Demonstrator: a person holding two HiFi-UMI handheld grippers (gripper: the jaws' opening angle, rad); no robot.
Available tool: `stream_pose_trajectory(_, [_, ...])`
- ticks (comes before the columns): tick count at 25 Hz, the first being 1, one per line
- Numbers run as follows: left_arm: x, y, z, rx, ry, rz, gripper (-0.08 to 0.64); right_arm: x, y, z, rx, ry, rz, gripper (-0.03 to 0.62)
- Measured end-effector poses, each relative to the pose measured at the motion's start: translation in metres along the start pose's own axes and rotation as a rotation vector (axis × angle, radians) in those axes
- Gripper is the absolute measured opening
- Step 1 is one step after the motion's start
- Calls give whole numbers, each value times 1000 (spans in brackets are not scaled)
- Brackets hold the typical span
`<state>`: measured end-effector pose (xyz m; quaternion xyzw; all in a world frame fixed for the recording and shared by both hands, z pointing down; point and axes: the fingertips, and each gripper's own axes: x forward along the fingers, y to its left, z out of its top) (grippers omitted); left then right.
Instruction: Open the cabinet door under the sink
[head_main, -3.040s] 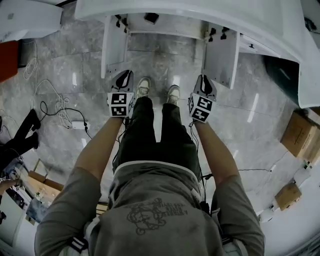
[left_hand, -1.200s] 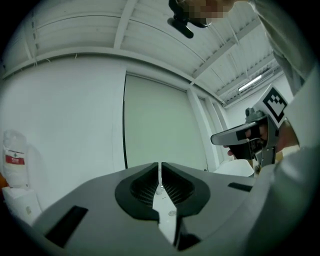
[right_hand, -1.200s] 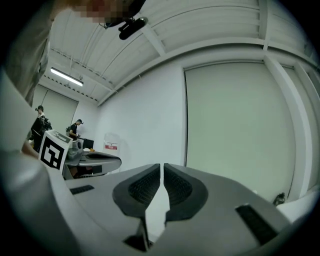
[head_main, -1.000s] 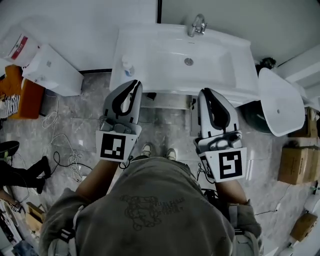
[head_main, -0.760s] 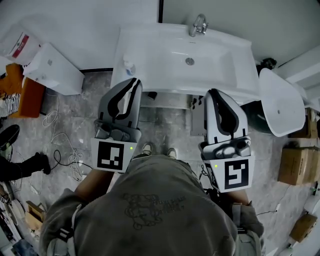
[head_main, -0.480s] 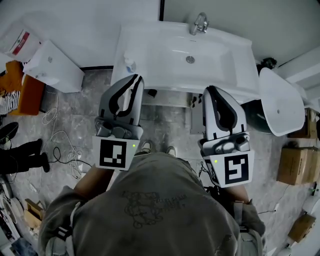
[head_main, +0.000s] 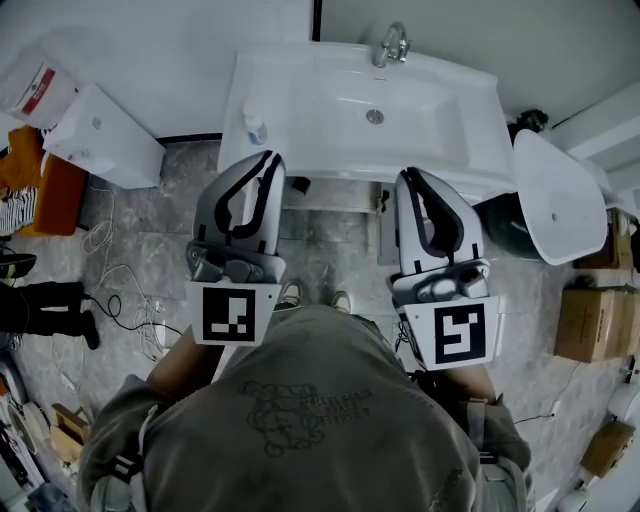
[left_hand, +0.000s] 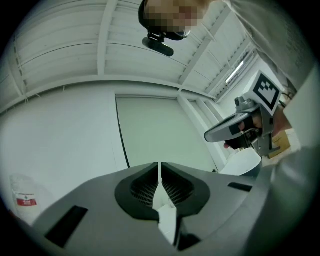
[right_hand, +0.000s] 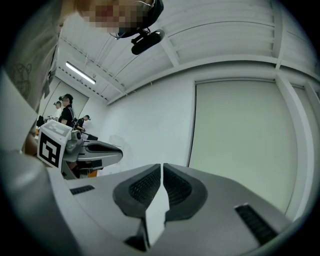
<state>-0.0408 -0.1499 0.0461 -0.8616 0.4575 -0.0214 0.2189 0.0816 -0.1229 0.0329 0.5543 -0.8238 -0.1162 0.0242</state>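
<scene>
At sink height, left gripper (head_main: 266, 162) and right gripper (head_main: 410, 180) are both pressed together and empty, up from the earlier low reach; cabinet door (head_main: 386, 238) under sink (head_main: 300, 110) stands swung out, so the opening looks done.

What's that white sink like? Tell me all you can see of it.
The sink is a white, glossy, rectangular basin, seemingly ceramic, seen from above against the wall. A chrome tap stands at its back edge, a round metal drain sits in its middle, and a small bottle stands on its left rim. Otherwise it holds nothing.
</scene>
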Motion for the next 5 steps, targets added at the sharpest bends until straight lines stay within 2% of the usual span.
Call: stream_pose_trajectory(5, [1, -7, -2, -35, 1, -7, 31, -4, 1, 0, 4, 5, -1, 35])
